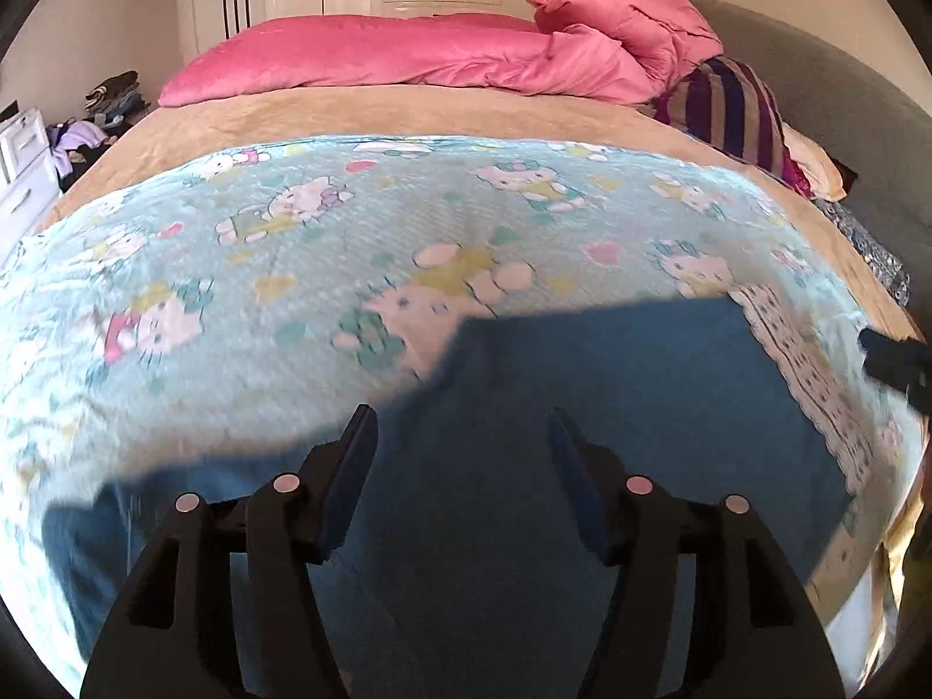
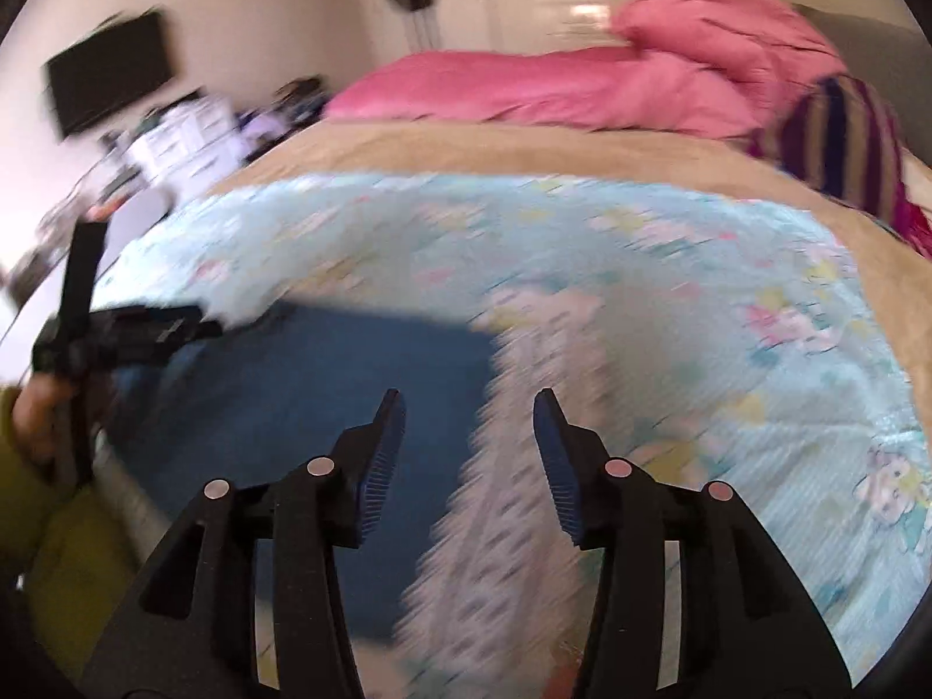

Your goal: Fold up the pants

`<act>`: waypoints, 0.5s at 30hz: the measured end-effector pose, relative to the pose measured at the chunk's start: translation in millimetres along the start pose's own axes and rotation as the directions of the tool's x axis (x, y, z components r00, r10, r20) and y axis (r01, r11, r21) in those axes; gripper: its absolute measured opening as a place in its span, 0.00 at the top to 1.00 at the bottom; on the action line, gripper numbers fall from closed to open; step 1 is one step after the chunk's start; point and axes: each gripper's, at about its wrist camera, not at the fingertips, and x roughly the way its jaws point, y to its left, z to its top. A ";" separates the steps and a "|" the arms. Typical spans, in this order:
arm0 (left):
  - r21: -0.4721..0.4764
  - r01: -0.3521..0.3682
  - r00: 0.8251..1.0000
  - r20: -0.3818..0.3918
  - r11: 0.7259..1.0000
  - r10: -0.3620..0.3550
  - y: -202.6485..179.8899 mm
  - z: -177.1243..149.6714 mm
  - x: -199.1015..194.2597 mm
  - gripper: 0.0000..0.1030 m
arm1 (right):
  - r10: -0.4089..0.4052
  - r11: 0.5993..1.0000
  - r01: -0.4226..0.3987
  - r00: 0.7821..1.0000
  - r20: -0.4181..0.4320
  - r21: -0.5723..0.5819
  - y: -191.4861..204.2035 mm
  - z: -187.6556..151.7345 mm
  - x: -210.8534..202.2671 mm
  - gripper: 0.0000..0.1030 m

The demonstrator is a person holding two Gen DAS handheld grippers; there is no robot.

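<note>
Black left hand-held gripper (image 1: 463,425) jaws apart, flat blue pants (image 1: 611,408), fuzzy cartoon-print blanket (image 1: 233,268)

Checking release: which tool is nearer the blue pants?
Left. The left tool hangs open directly over the blue pants; the right tool sits open past their right edge, over the patterned blanket.

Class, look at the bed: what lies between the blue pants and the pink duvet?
The cartoon-cat blanket, then a tan sheet; clearest in the left wrist view.
</note>
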 end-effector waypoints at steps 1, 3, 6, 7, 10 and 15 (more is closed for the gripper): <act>0.014 -0.012 1.000 -0.003 1.000 0.012 -5.2 -7.7 -3.7 0.41 | -0.013 1.000 0.013 1.000 -0.025 -0.018 5.7 -6.6 2.9 0.58; 0.027 -0.036 0.999 -0.031 0.999 0.037 -9.9 -21.0 -5.1 0.34 | -0.035 0.999 0.032 0.996 -0.084 -0.042 15.2 -23.0 13.0 0.58; 0.029 -0.082 0.995 -0.063 0.996 0.083 -12.3 -37.2 -3.2 0.32 | -0.085 0.996 0.080 0.984 -0.158 -0.035 9.9 -49.3 21.5 0.58; 0.031 -0.102 0.992 -0.075 0.994 0.104 -11.3 -41.6 -0.7 0.32 | -0.101 0.995 0.097 0.979 -0.177 -0.033 7.8 -57.2 23.9 0.60; 0.000 -0.138 0.981 -0.138 0.990 0.136 0.0 -55.3 15.6 0.28 | -0.090 0.996 0.088 0.986 -0.143 -0.023 4.1 -70.5 17.6 0.61; -0.066 -0.105 0.988 -0.122 0.992 0.097 13.0 -64.3 17.3 0.23 | -0.089 0.996 0.089 0.988 -0.124 -0.007 3.0 -73.0 17.4 0.61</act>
